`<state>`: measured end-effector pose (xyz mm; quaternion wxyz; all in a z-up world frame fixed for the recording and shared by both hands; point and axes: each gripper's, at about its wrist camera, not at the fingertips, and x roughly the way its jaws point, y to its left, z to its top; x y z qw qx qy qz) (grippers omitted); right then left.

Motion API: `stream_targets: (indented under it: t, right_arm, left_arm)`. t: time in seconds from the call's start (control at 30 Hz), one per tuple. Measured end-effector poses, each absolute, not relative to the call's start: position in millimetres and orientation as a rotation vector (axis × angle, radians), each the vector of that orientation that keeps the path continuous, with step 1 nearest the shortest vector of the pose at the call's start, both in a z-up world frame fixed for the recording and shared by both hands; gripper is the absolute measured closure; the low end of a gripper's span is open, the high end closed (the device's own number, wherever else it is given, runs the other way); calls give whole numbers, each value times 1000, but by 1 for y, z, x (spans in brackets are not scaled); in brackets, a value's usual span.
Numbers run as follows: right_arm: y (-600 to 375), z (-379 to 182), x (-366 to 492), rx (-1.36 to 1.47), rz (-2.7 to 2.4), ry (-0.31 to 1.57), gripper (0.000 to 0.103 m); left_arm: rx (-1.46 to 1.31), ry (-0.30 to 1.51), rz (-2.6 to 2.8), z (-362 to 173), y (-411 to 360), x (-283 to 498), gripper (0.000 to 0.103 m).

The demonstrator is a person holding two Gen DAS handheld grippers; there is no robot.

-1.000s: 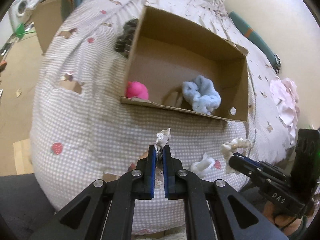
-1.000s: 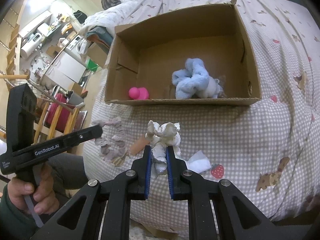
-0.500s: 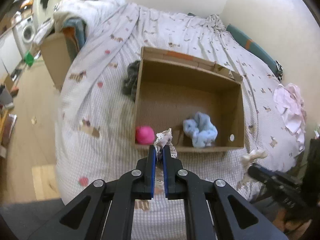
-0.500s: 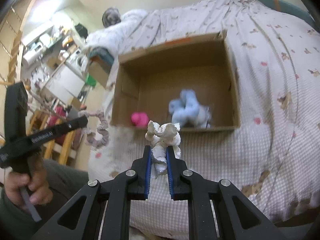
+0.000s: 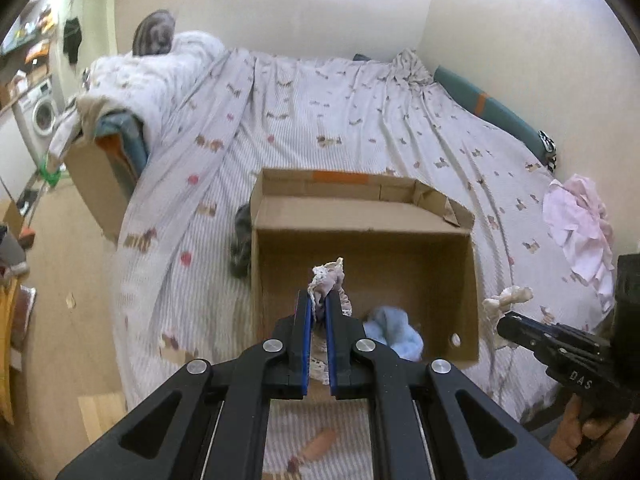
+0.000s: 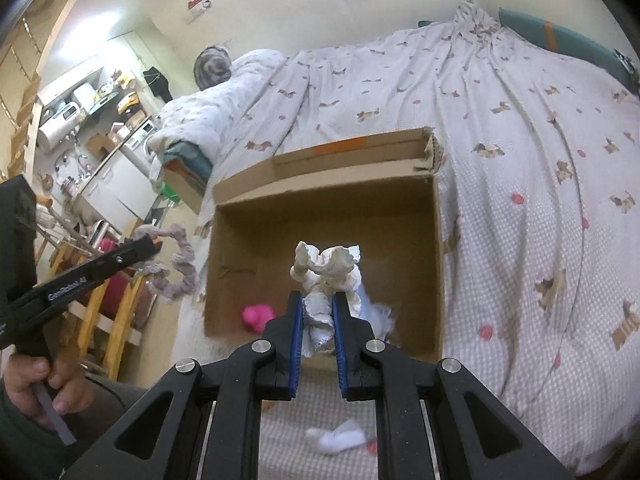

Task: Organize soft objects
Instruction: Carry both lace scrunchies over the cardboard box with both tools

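A mauve frilly scrunchie (image 5: 326, 280) is pinched in the left claw (image 5: 316, 312), and a cream scrunchie (image 6: 328, 276) is pinched in the right claw (image 6: 316, 312). Both are held up over the near side of the open cardboard box (image 6: 320, 184) on the bed (image 6: 520, 120). Inside the box, a pink ball (image 6: 258, 316) and a blue scrunchie (image 5: 394, 332) are seen by the near wall.

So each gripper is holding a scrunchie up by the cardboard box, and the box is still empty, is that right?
Not quite: the cardboard box isn't empty. The right wrist view shows a pink object inside. Otherwise right: left gripper and right gripper each hold a scrunchie.
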<state>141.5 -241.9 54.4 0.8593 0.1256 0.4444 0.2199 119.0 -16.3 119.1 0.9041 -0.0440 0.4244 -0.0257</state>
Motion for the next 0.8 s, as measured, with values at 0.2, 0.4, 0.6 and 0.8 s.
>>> stream_targets:
  t: [0.2, 0.4, 0.6, 0.8]
  right_arm:
    - [-246, 32, 163, 289, 443, 945, 87]
    - [-247, -3, 176, 314, 386, 1030, 87]
    - [-235, -24, 184, 250, 358, 1093, 87]
    - [-224, -39, 189, 187, 335, 1143, 87]
  left_arm:
    - [-59, 920, -77, 96, -23, 136, 97]
    - [-83, 966, -100, 58, -21, 146, 97]
    - [-90, 983, -127, 23, -24, 153, 97]
    - [-13, 1003, -87, 8, -33, 156, 97]
